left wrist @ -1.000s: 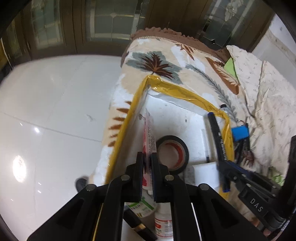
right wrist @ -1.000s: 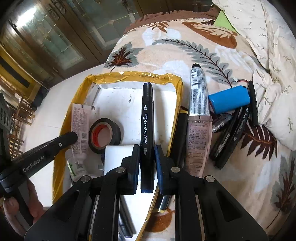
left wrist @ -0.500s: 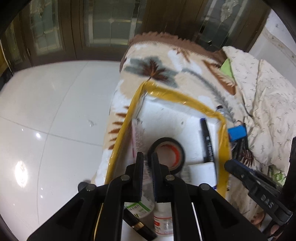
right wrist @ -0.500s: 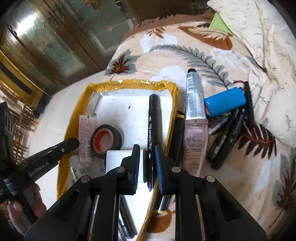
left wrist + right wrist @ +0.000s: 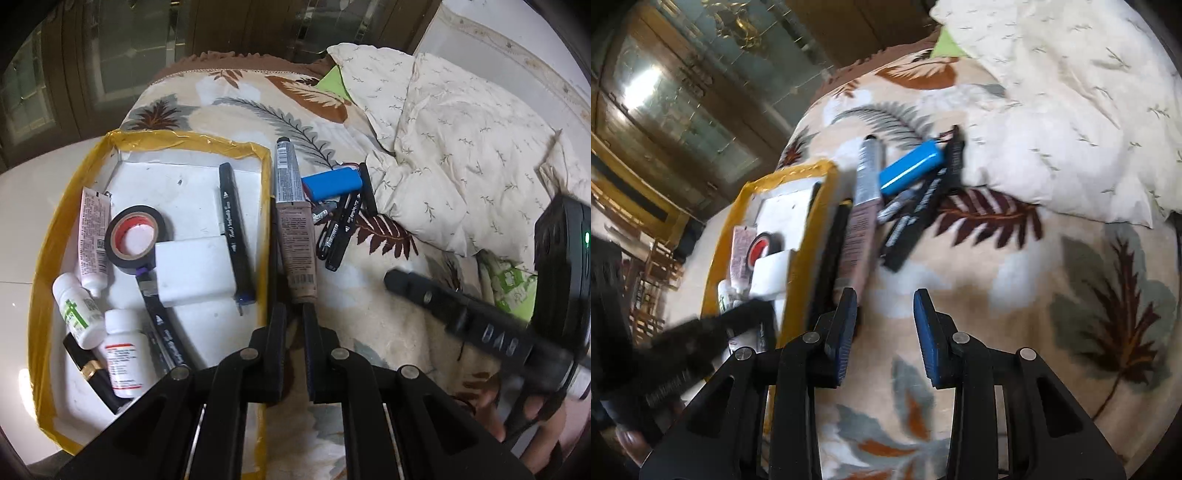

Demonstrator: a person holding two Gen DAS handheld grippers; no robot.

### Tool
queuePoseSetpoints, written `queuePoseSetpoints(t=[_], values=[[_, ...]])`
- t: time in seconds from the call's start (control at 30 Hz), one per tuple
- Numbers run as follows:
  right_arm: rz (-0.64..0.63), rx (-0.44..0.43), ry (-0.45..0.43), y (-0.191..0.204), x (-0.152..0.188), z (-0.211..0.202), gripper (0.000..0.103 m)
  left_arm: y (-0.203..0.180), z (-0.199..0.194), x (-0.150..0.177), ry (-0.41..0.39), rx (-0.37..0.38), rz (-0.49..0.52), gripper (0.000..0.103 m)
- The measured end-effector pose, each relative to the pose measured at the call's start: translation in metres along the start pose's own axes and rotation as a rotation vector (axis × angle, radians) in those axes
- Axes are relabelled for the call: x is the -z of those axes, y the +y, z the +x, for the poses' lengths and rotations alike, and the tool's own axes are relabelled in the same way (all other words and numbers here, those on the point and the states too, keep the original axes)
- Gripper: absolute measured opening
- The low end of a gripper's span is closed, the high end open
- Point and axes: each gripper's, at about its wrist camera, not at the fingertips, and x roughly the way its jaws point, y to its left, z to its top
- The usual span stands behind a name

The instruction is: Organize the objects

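Objects: lying partly inside a yellow-taped tray (image 5: 75,184), partly loose on the leaf-print blanket (image 5: 369,280) beside it.
Tray, left wrist view: filling the left half of the frame; holding a black tape roll (image 5: 135,240), white block (image 5: 194,271), black marker (image 5: 234,229), pink tube (image 5: 94,236), two white bottles (image 5: 122,358) and a gold-banded black stick (image 5: 94,373).
Tray, right wrist view: sitting at centre left, blurred and seen edge-on; only the tape roll (image 5: 764,245), white block (image 5: 772,273) and pink tube (image 5: 740,254) are showing, bottles cannot be made out.
Loose pile: long grey-and-beige tube (image 5: 293,225) lying just outside the tray's right wall, blue battery pack (image 5: 332,182) and several black pens (image 5: 341,232) right of it, centre of frame.
Left gripper (image 5: 293,317): pointing down at the tube's near end, jaws pressed nearly together, nothing between them.
Right gripper (image 5: 884,325): jaws having just been opening, standing spread over bare blanket, nothing between them.
Only in left view: the right gripper's body at right edge, a hand (image 5: 532,424) gripping it.
Only in right view: the left gripper as a dark blur, lower left.
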Motion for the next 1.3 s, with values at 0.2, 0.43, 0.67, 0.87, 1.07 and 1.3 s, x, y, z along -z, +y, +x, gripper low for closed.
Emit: queuePoseSetpoints(t=[0.2,0.43,0.67,0.87,1.07,1.3], values=[[0.037,0.018,-0.011,-0.015,-0.021,0.011,0.032,0.001,0.008,0.013,-0.018,0.021,-0.030,0.008],[0.054,0.055,-0.016,-0.027,-0.061,0.032,0.032,-0.006,0.006,0.016,-0.094,0.047,0.008,0.008],[0.027,0.125,-0.007,-0.027,-0.096,0.052,0.028,-0.006,0.011,0.016,-0.086,0.047,0.012,0.008],[0.073,0.130,0.017,-0.042,-0.095,0.064,0.011,-0.003,0.012,0.017,-0.083,0.057,0.002,0.008],[0.030,0.097,-0.014,-0.033,-0.065,0.032,0.011,-0.011,0.013,0.016,-0.045,0.075,0.018,0.008],[0.089,0.071,0.036,-0.054,-0.022,0.018,0.011,-0.036,0.022,-0.006,-0.017,0.067,0.117,0.008]])
